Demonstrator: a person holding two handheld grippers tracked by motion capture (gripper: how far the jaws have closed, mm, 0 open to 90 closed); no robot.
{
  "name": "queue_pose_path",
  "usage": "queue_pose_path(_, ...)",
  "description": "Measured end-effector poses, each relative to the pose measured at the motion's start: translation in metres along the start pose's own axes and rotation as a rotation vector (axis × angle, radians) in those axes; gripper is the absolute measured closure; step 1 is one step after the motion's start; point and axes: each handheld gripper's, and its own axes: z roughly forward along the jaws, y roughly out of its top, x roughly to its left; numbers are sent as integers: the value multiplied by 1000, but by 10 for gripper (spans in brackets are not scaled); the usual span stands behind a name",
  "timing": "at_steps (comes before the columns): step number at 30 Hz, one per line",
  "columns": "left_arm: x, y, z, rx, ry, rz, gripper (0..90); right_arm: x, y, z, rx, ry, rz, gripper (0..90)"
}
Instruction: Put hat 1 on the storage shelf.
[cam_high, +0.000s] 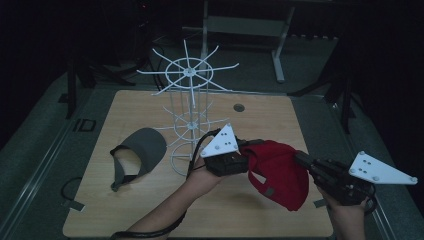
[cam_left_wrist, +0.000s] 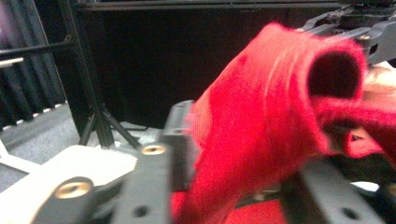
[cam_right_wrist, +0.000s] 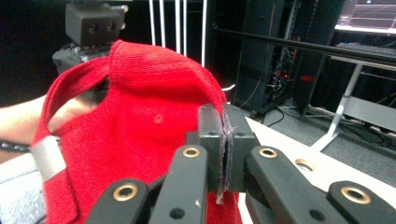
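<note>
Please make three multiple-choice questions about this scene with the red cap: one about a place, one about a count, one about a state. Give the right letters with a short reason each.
1. Where does the grey visor lie?
A. on the table, left of the white wire rack
B. hung on the rack
C. between the jaws of a gripper

2. How many pieces of headwear are in the high view?
A. one
B. two
C. four

3. How does the right gripper stand?
A. wide open, away from the cap
B. open around the rack
C. shut on the red cap

Answers:
1 A: the visor rests flat on the wooden table beside the rack's foot.
2 B: only the visor and the red cap.
3 C: in the right gripper view its jaws press together on the cap's edge.
</note>
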Motion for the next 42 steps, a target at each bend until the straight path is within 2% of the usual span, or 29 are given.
queue_pose_path(2, -2, 0, -3, -4, 20, 6, 557, -1, 2, -2, -10, -9, 3, 880)
queue_pose_path(4, -2, 0, -5, -3, 22, 12, 527, -1, 4, -3, -11, -23, -2, 880)
queue_pose_path(5, -4, -1, -8, -7, 43, 26, 496, -2, 6, -4, -18, -29, 1, 880)
queue_pose_path(8, -4, -4, -14, -13, 73, 32, 470, -3, 8, -6, -29, -40, 5, 880)
queue_pose_path(14, -11, -7, -29, -18, 117, 61, 451, -4, 9, -8, -33, -57, 13, 880)
queue_pose_path(17, -11, -8, -39, -34, 147, 40, 450, -7, 10, -10, -45, -68, 26, 880)
queue_pose_path(18, -11, -8, -44, -41, 169, 34, 450, -7, 10, -11, -50, -69, 33, 879)
queue_pose_path(20, -10, -9, -47, -49, 178, 29, 451, -9, 11, -14, -58, -72, 41, 880)
queue_pose_path(22, -10, -11, -58, -57, 235, 30, 451, -9, 13, -15, -60, -83, 37, 879)
queue_pose_path(28, -16, -20, -75, -68, 270, 16, 451, -14, 21, -12, -57, -118, 40, 879)
queue_pose_path(34, -27, -36, -90, -48, 275, 4, 449, -20, 34, -9, -74, -156, 35, 879)
queue_pose_path(42, -31, -55, -106, -24, 287, -25, 431, -31, 57, -1, -110, -193, 37, 879)
